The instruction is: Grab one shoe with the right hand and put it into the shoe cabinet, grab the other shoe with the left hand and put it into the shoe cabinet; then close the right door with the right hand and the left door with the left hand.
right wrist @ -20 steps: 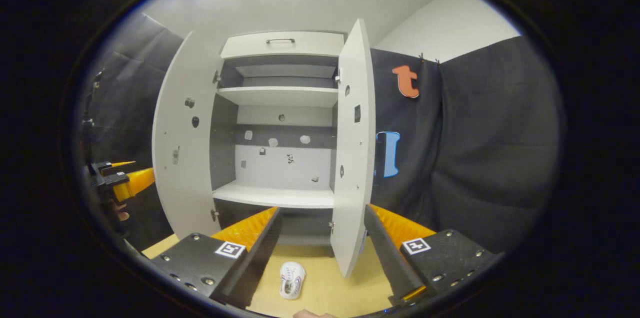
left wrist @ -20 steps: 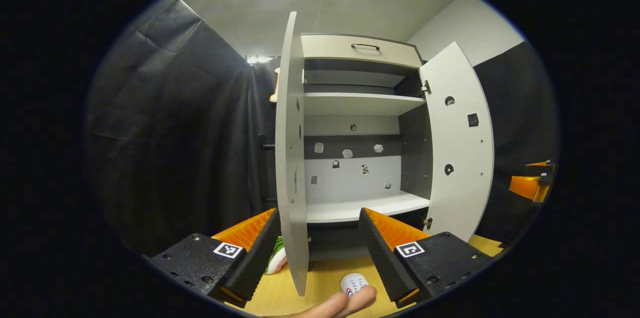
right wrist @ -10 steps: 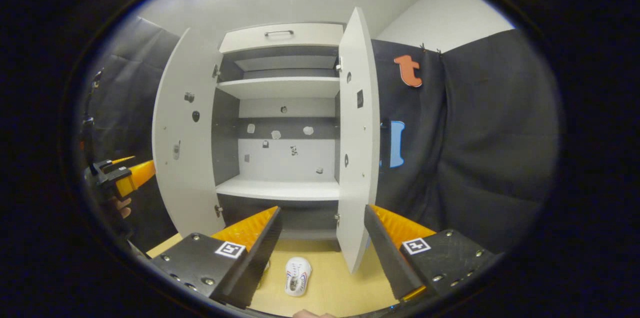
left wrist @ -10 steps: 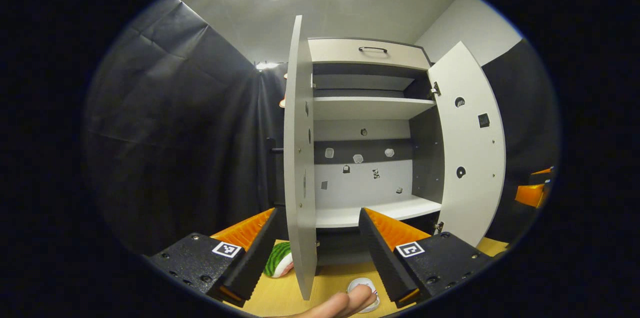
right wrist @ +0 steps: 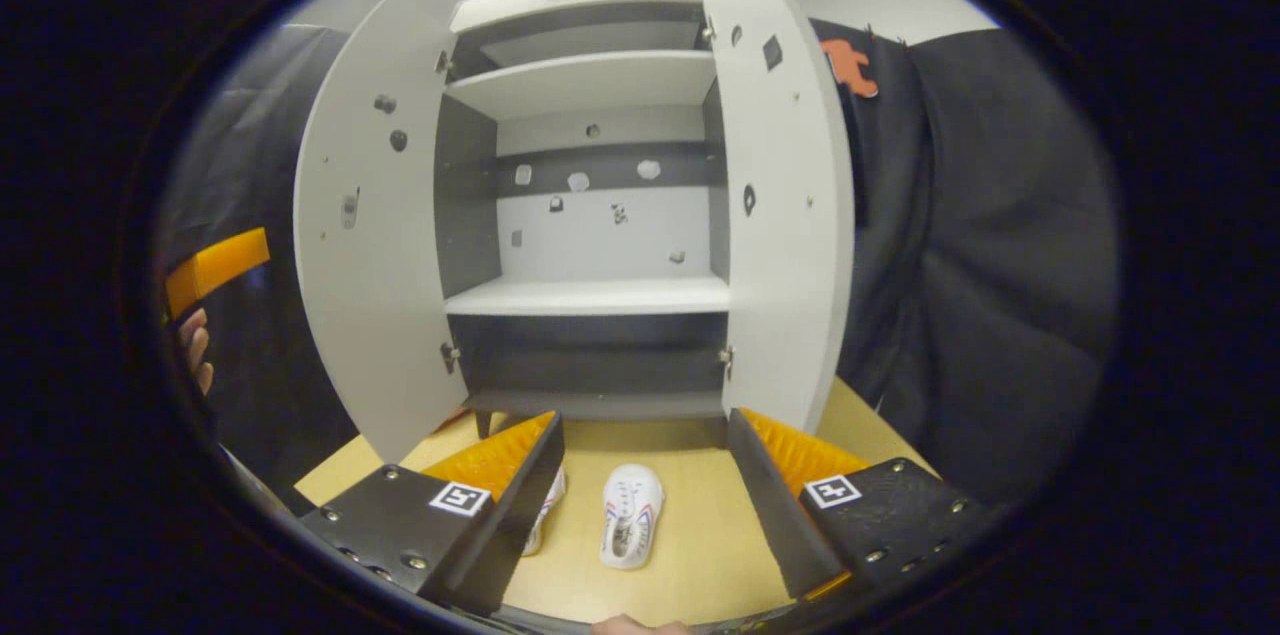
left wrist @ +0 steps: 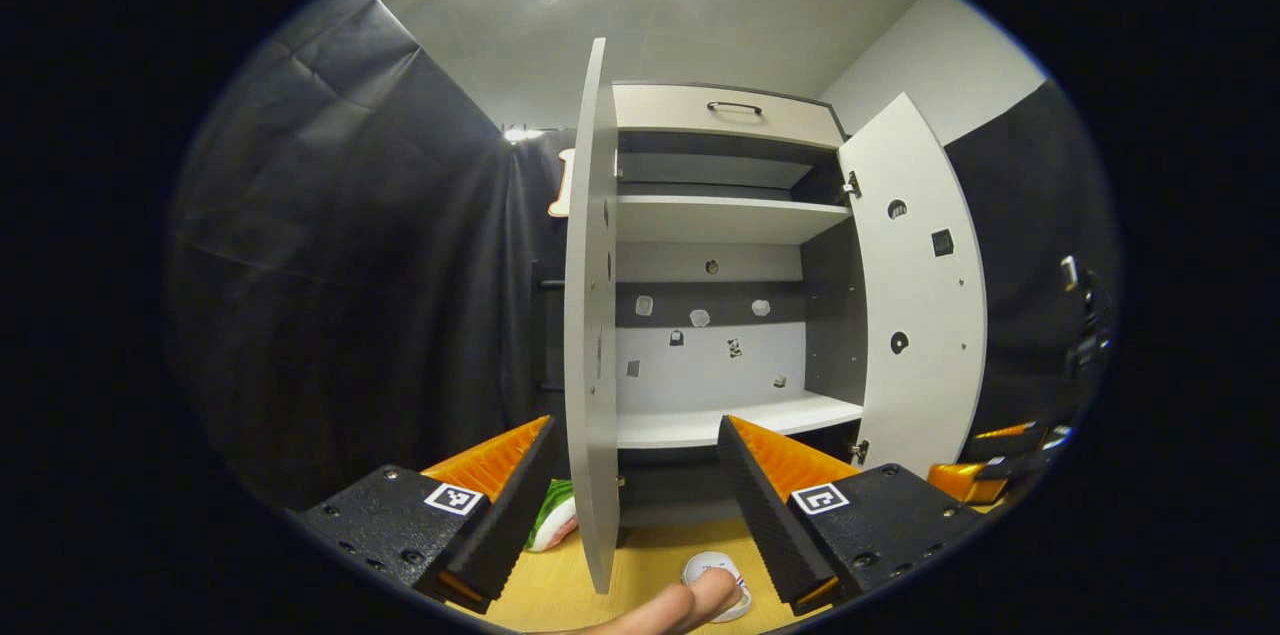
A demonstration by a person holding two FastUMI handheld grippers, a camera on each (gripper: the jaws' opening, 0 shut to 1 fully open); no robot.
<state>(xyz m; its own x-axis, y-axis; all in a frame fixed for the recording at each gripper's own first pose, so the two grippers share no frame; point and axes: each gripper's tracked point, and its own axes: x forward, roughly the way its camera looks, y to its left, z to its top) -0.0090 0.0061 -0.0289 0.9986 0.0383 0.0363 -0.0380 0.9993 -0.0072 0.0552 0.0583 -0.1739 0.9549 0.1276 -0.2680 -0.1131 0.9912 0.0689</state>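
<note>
On wooden floor before shoe cabinet, right gripper view gives both white shoes: one between spread fingers of right gripper, other half behind its finger. Left gripper view: left gripper spread astride left door edge. Since half second ago right gripper dips lower, cabinet base now visible

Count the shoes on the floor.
2, on the floor before the open cabinet: one shoe between the right gripper's jaws, another partly hidden behind its left jaw.
</note>
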